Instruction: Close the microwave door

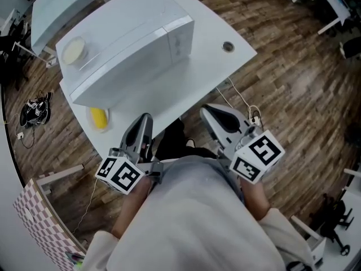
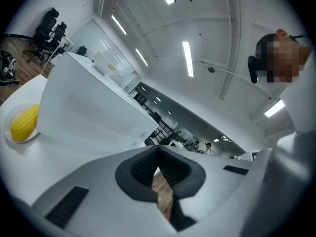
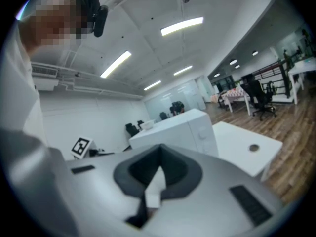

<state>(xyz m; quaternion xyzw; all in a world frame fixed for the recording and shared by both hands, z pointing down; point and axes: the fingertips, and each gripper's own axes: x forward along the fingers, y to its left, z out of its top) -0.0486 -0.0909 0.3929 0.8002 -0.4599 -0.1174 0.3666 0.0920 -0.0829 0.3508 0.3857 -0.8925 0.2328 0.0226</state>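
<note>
White microwave (image 1: 124,27) on the white desk (image 1: 208,21), and it's lying long-ways from the head view's lower left up to its upper right. Its front faces the person, with the control panel (image 1: 179,41) at the right-hand end. The door (image 1: 127,69) sits flush with that front. It's shut.

Down to the hands now. Both forearms are tucked in against the person's white-clad torso, low and short of the desk edge, well clear of the microwave. The left hand-held gripper (image 1: 145,120) points up at the desk's near edge; its jaws are together, with only a sliver of wood floor showing behind them and nothing between. The right hand-held gripper (image 1: 210,112) angles the same way, just off the desk's near corner, jaws together too and empty.

Counting up: one microwave and two hand-held grippers. One pale bowl (image 1: 73,51) is perched on the microwave's top at its far left end. One yellow fruit (image 1: 98,118) sits in a small clear dish (image 2: 9,131) on the desk, just beside the microwave's left front corner.
</note>
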